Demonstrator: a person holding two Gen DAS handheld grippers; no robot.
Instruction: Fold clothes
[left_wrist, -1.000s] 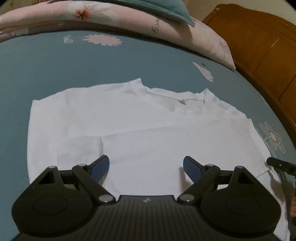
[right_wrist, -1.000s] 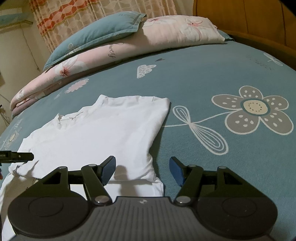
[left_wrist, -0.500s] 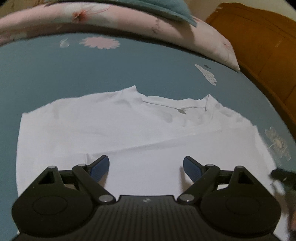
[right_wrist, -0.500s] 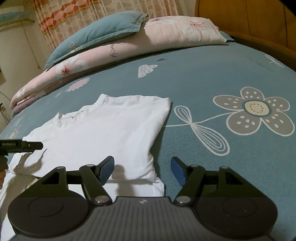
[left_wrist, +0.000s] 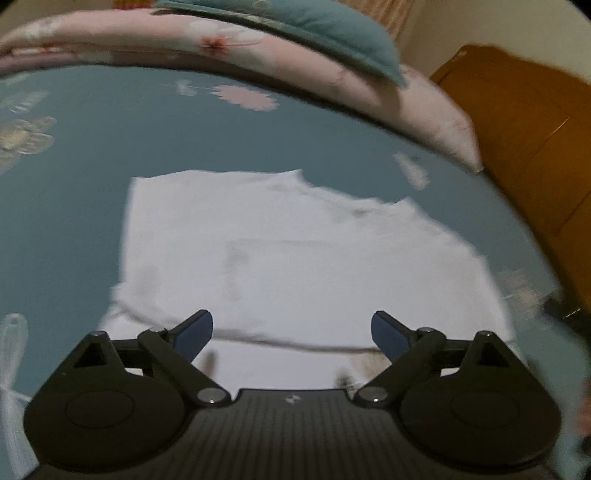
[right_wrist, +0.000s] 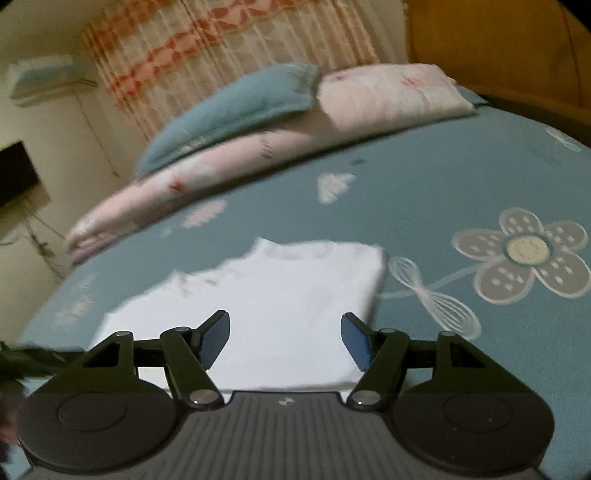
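A home bedroom: flowered teal bedsheet (right_wrist: 461, 192), pillow (right_wrist: 236, 110), wooden headboard (left_wrist: 524, 155), patterned curtain (right_wrist: 229, 48)

The shirt (left_wrist: 295, 258) lies flat on the bed (left_wrist: 74, 184), toward its near edge; a rolled quilt (right_wrist: 229, 173) runs along the far edge, a pillow (right_wrist: 236, 110) on it; the headboard (left_wrist: 524, 147) stands at the right end.

Black left gripper (left_wrist: 291, 334), blue pads (left_wrist: 194, 334), silver screws
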